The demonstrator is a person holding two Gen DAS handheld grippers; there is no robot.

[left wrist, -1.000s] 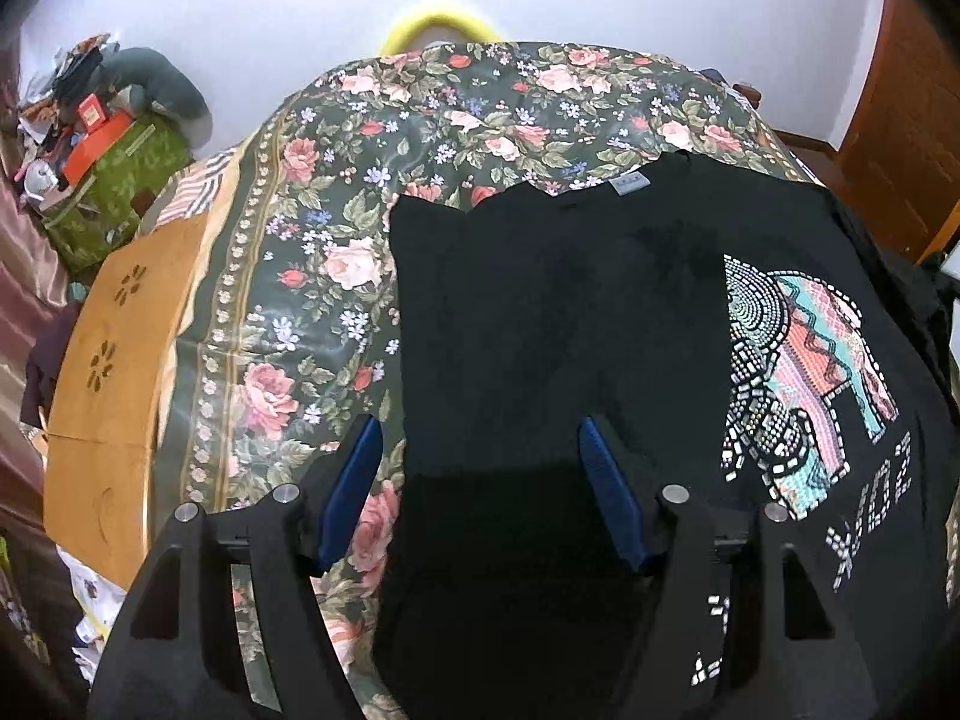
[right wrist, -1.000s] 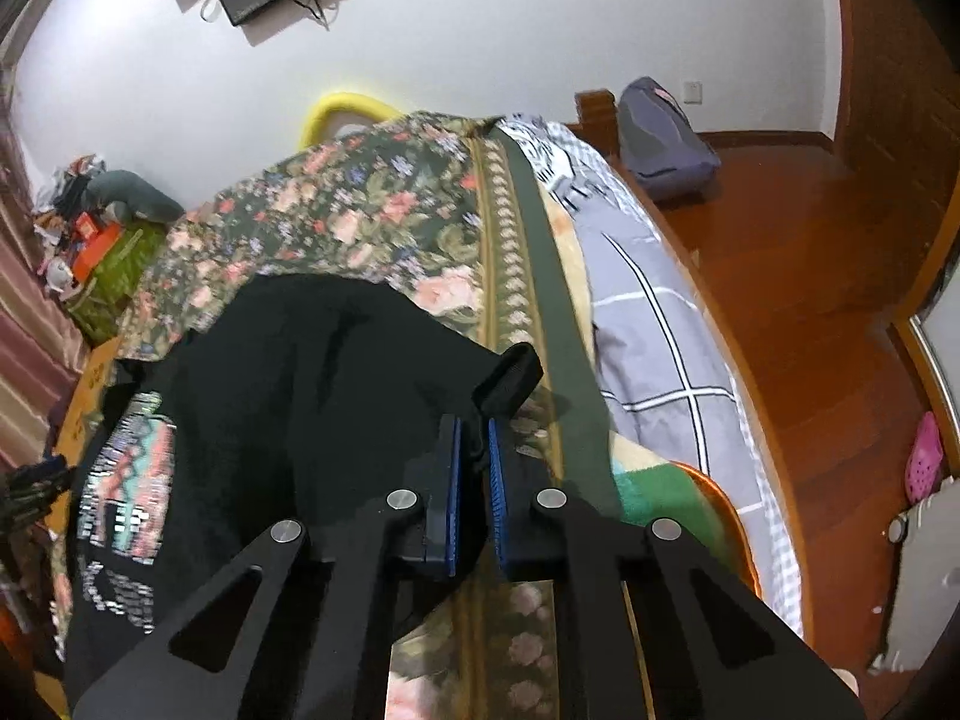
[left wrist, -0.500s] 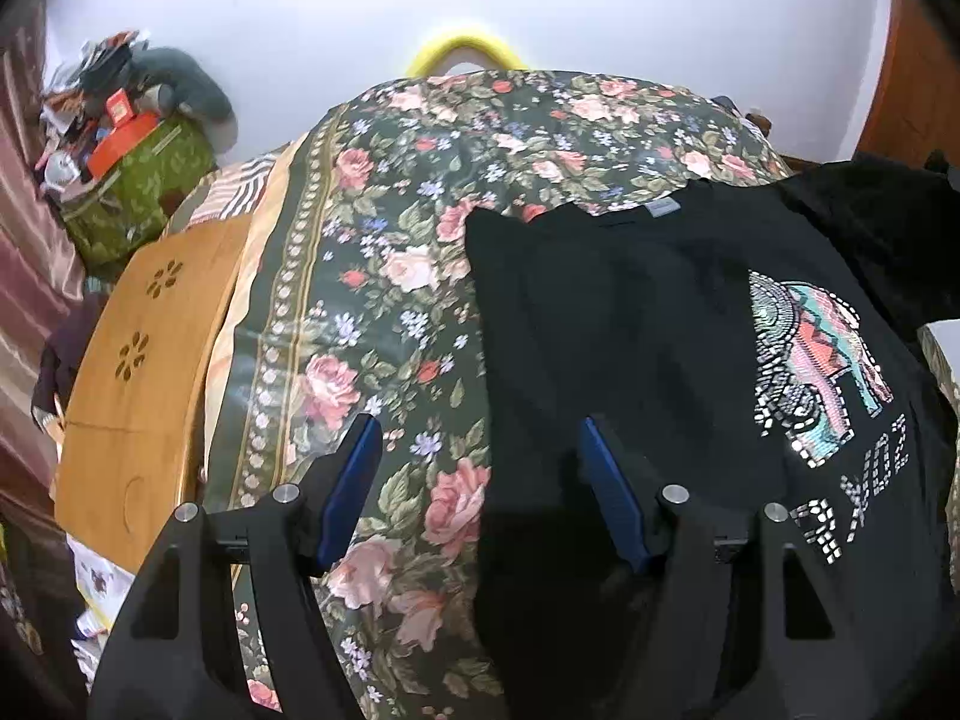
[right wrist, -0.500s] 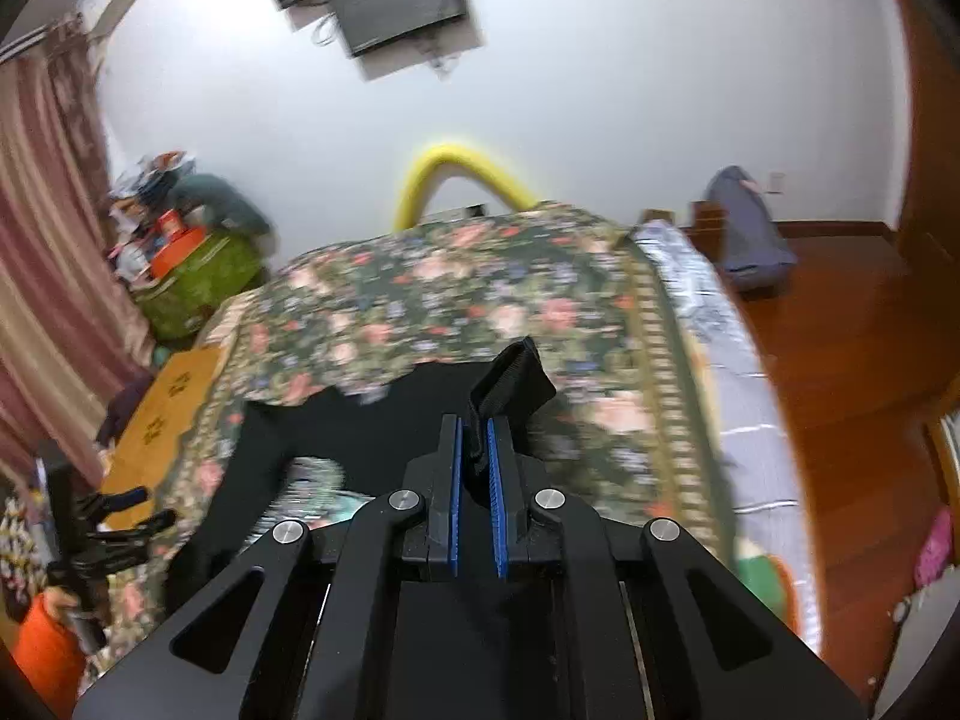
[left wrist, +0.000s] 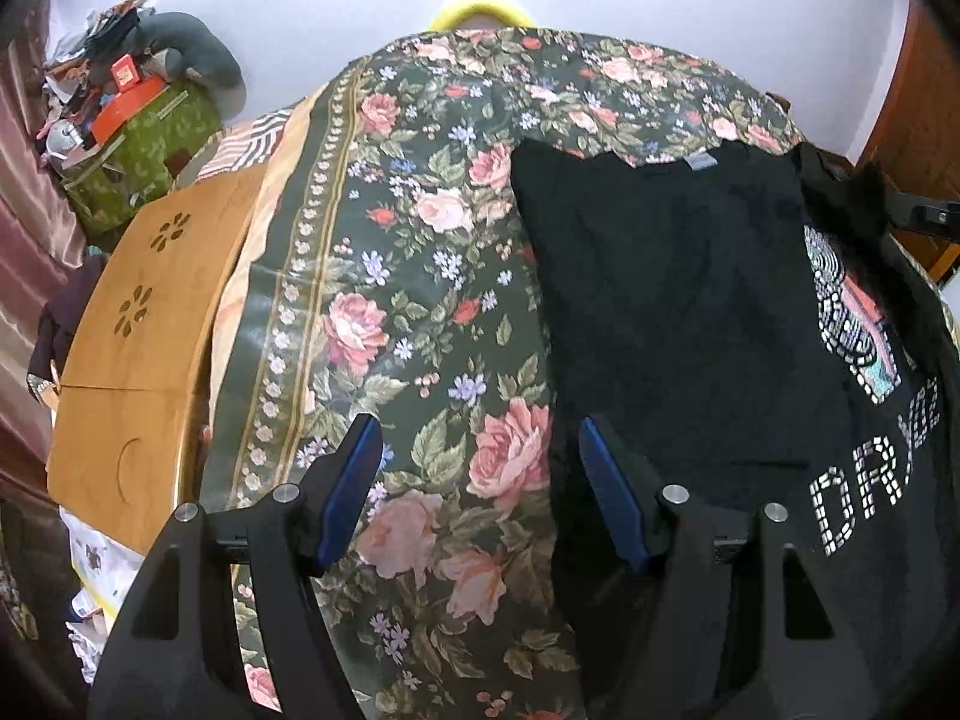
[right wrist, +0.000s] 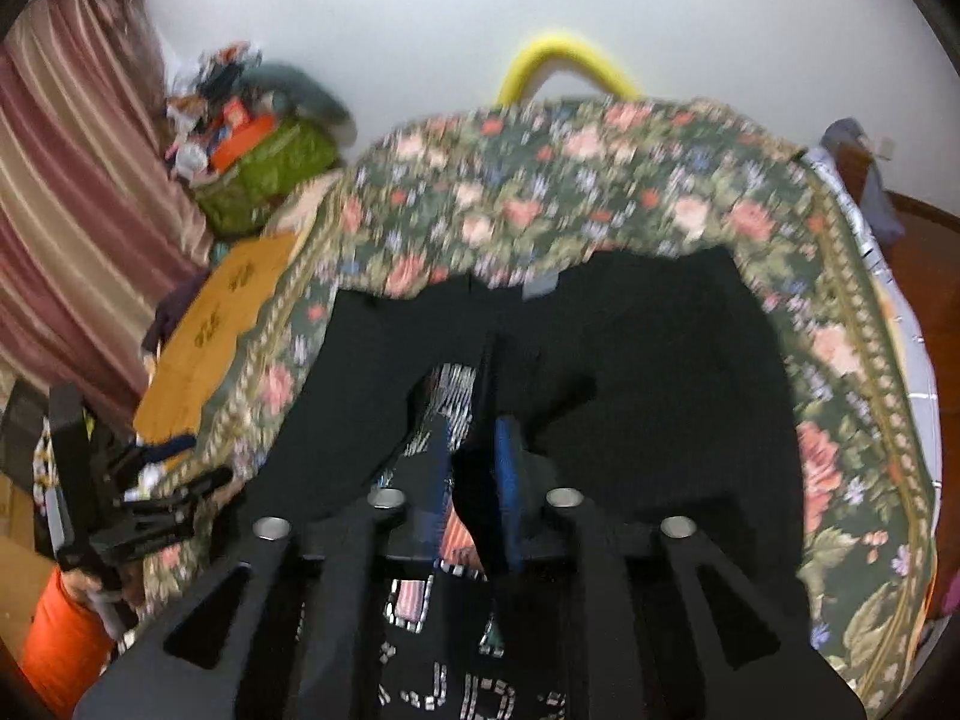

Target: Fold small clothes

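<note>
A black cotton T-shirt (left wrist: 678,312) with a beaded, multicoloured elephant print and pale studded lettering lies spread on a dark green bedcover (left wrist: 420,276) patterned with pink roses, its grey neck label toward the far edge of the bed; in the left wrist view the left gripper (left wrist: 480,480) hangs over the cover with its blue-padded jaws standing wide apart and nothing between them, the left jaw above the roses and the right jaw just at the shirt's near left edge; in the right wrist view, which is blurred, the right gripper (right wrist: 474,450) sits over the middle of the shirt (right wrist: 660,372), its jaws have just been opening, and a fold of the black cloth hangs between the parted pads, lying against the right-hand pad, while whether it is pressed I cannot tell for sure, the gap on the other side looks free; the left gripper (right wrist: 150,498) shows at the lower left of that view; a pale wooden board (left wrist: 138,348) with flower-shaped cut-outs lies beside the bed, a green patterned bag (left wrist: 144,150) heaped with clutter stands beyond it, and a yellow curved tube (right wrist: 564,60) rises against the white wall.
</note>
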